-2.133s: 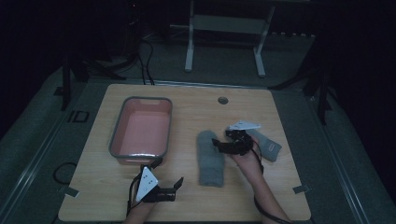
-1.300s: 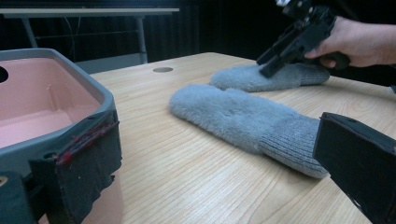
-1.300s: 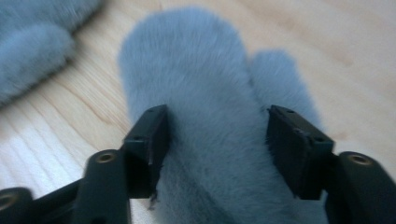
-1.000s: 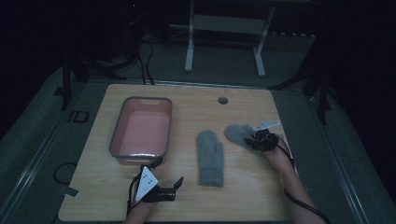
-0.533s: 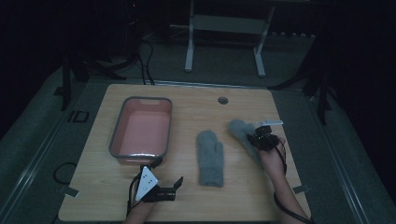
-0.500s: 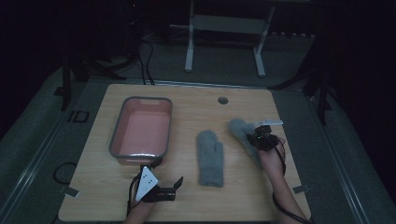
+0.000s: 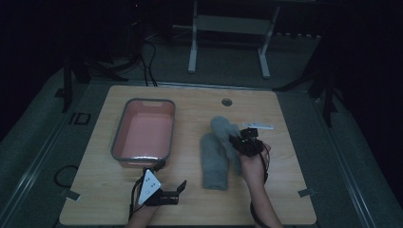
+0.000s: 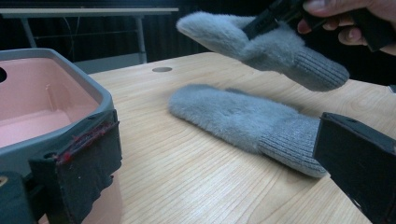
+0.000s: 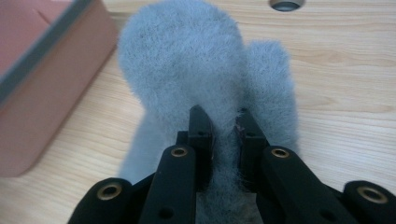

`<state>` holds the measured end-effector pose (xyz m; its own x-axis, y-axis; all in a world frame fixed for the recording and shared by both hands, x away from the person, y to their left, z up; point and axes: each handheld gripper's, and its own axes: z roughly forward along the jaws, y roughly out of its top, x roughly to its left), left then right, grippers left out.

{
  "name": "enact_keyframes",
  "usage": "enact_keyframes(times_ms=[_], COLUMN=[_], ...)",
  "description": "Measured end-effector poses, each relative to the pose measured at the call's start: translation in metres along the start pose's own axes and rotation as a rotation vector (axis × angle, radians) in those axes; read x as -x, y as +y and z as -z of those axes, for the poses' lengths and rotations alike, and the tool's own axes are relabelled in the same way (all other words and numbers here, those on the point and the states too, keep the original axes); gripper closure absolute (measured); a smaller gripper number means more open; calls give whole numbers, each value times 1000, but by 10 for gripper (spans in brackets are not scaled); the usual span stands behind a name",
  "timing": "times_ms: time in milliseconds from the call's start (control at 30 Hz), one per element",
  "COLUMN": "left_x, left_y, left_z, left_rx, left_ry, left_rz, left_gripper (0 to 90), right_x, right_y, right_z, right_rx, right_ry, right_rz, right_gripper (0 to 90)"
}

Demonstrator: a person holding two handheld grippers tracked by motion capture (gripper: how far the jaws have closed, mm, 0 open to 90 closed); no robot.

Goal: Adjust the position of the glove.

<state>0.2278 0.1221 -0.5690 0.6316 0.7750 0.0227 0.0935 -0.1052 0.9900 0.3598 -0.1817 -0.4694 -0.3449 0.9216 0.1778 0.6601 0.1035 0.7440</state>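
Pink bin sits left on the desk, and the left claw rests just in front of it, jaws spread, gripping nothing. Right of the bin one grey mitten lies flat. Right claw pinches a second grey mitten, lifted just above and right of the flat one.

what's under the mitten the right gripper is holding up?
The lifted mitten, pinched in the right gripper, hangs above bare wooden table and partly over the second mitten lying flat. The table directly beneath is hidden.
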Motion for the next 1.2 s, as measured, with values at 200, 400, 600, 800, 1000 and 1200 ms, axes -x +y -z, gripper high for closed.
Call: enact_keyframes(times_ms=[200, 400, 600, 800, 1000, 1200], left_x=[0, 0, 0, 0, 0, 0], left_y=[0, 0, 0, 0, 0, 0], left_z=[0, -1, 0, 0, -1, -1], left_rx=[1, 0, 0, -3, -3, -4], left_ry=[1, 2, 1, 0, -1, -5], left_rz=[3, 0, -2, -1, -2, -3], left_gripper=[15, 15, 15, 15, 15, 15], right_x=[-4, -24, -37, -30, -32, -29], right_y=[-3, -14, -26, -39, -35, -18], right_z=[0, -11, -26, -39, -34, -7], right_rx=[11, -25, -53, -64, -60, -10], right_ry=[22, 37, -7, -28, 16, 72], right_rz=[-99, -116, -96, -106, -41, 33], right_gripper=[807, 808, 806, 757, 537, 472])
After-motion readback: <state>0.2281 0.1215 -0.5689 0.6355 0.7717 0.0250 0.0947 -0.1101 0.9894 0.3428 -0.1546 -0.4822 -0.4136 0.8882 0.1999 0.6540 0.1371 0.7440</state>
